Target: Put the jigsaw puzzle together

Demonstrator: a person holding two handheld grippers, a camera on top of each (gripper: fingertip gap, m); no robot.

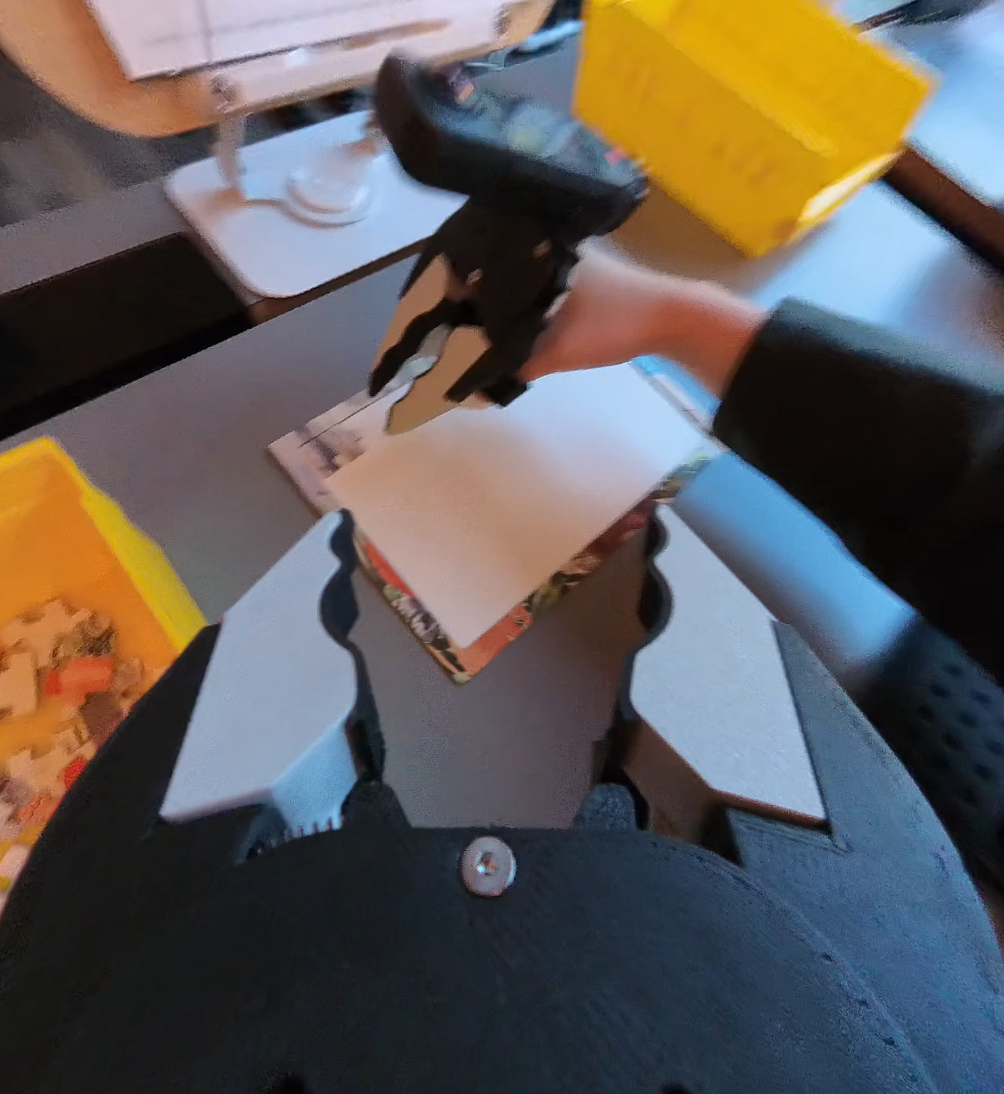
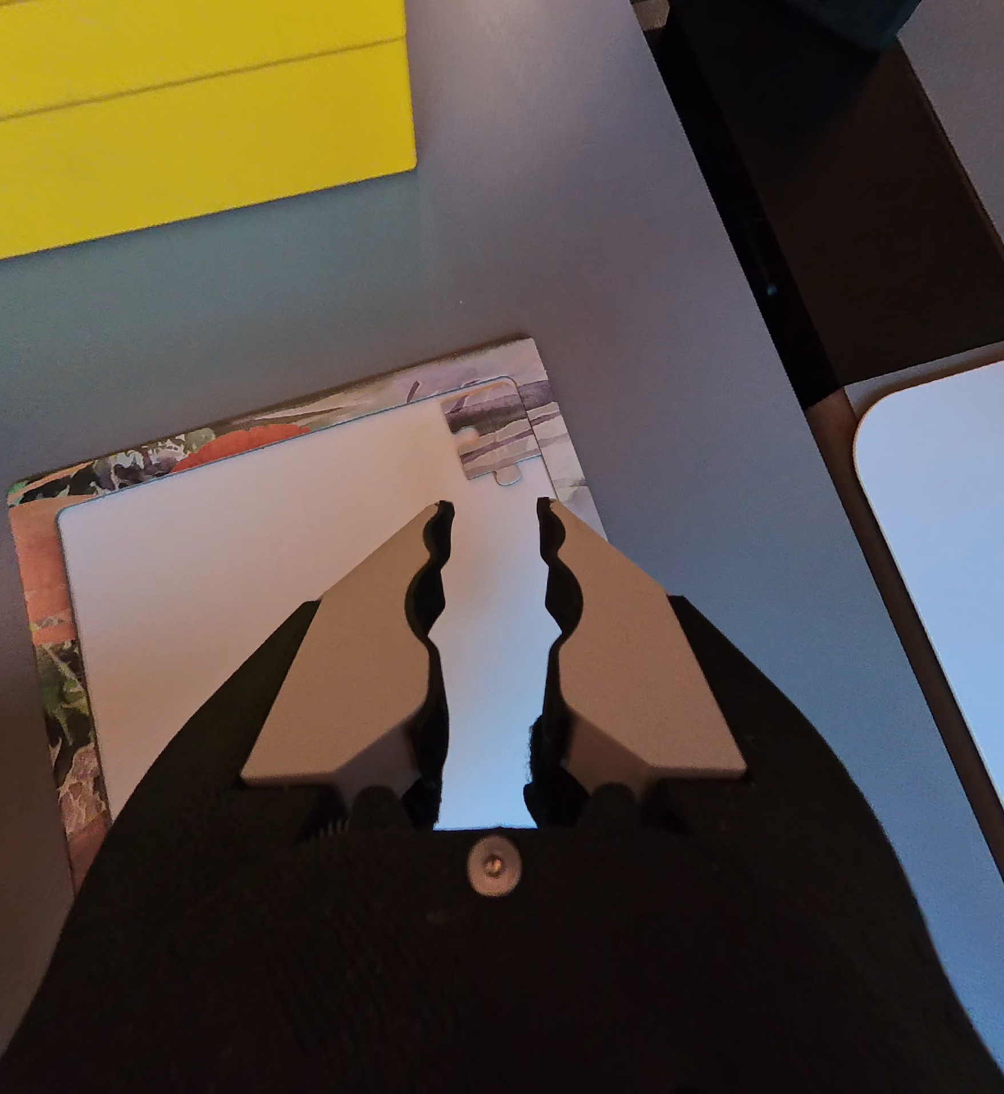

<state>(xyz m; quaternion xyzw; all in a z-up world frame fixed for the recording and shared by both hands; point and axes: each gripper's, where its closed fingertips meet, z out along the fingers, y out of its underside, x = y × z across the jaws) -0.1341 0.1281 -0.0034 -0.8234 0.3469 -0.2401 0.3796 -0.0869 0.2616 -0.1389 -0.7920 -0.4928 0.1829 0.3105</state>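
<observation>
Your right claw (image 2: 495, 503) hangs over the puzzle tray (image 2: 44, 592), its jaws parted by a narrow gap with nothing between them, tips just short of the tray's far right corner. One jigsaw piece (image 2: 491, 435) already lies seated in that corner, flat in the tray's white recess (image 2: 251, 562), with a printed picture border framing the recess on all sides. The tray rests flat on the grey bench (image 2: 547, 207).

Your left claw (image 1: 496, 521) is spread wide and empty, pointing at the tray's near corner from above the bench. In the left wrist view your right hand (image 1: 624, 319) holds the right claw above the tray's far corner; that view is smeared by motion, so the pale glint between its tips may only be the seated piece behind them.

Left of the tray, a yellow bin (image 1: 32, 533) holds a heap of loose puzzle pieces (image 1: 20, 681). Beyond the tray on the far right sits a second yellow bin (image 1: 736, 112). A white monitor base (image 1: 310, 237) stands beyond the tray, past the bench's far edge.
</observation>
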